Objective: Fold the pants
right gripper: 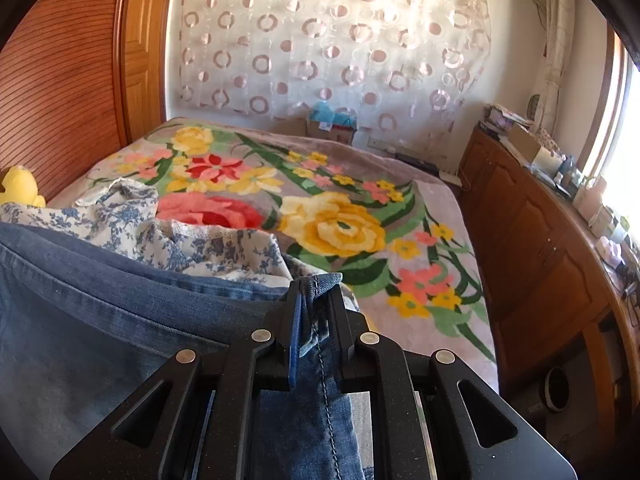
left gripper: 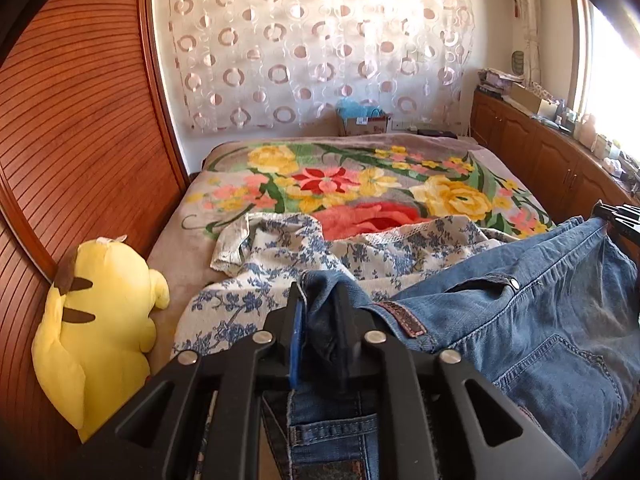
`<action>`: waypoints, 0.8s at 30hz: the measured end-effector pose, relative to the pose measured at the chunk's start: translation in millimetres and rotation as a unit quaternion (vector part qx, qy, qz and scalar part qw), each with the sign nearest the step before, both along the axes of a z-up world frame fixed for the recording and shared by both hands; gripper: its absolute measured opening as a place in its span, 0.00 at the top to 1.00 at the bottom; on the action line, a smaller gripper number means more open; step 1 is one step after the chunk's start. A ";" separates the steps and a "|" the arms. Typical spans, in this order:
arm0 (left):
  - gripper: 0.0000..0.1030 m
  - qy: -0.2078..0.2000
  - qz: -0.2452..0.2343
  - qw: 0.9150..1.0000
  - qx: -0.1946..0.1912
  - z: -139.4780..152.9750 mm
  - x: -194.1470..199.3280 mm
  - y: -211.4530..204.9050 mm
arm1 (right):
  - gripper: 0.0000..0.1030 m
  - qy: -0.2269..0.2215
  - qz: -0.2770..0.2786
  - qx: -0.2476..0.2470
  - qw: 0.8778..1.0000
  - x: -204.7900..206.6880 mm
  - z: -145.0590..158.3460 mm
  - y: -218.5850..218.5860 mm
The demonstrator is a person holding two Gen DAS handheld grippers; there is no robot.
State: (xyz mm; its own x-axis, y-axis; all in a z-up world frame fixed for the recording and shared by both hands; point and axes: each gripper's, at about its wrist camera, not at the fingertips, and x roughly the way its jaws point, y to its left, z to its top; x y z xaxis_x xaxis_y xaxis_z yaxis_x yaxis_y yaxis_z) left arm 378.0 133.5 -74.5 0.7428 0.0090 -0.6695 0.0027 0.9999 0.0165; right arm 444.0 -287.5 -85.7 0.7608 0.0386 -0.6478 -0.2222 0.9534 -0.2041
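Note:
Blue denim pants (left gripper: 540, 320) hang stretched between my two grippers above the bed. In the left wrist view my left gripper (left gripper: 320, 292) is shut on a bunched corner of the waistband, near the leather patch (left gripper: 404, 318). At the far right of that view my right gripper (left gripper: 618, 218) holds the other edge of the pants. In the right wrist view my right gripper (right gripper: 316, 288) is shut on a seamed edge of the pants (right gripper: 100, 320), which spread to the left and drop below the fingers.
A floral blanket (left gripper: 360, 184) covers the bed, with a crumpled blue-and-white flowered cloth (left gripper: 280, 248) under the pants. A yellow plush toy (left gripper: 100, 312) leans on the slatted wooden wardrobe (left gripper: 80, 140) at left. Wooden cabinets (right gripper: 532, 248) line the right side.

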 end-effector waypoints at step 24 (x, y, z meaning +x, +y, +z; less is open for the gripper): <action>0.58 0.009 -0.045 0.999 -0.025 -3.3 -37.8 -7.4 | 0.50 0.039 0.012 0.046 0.998 -19.7 2.5 4.0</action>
State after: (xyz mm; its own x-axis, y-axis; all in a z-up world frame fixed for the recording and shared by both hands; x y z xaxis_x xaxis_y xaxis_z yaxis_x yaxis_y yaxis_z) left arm 340.3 126.1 -77.8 0.7263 -0.0915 -0.6812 0.0924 0.9951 -0.0351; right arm 424.3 -283.5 -83.2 0.7062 0.1189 -0.6979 -0.2572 0.9615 -0.0965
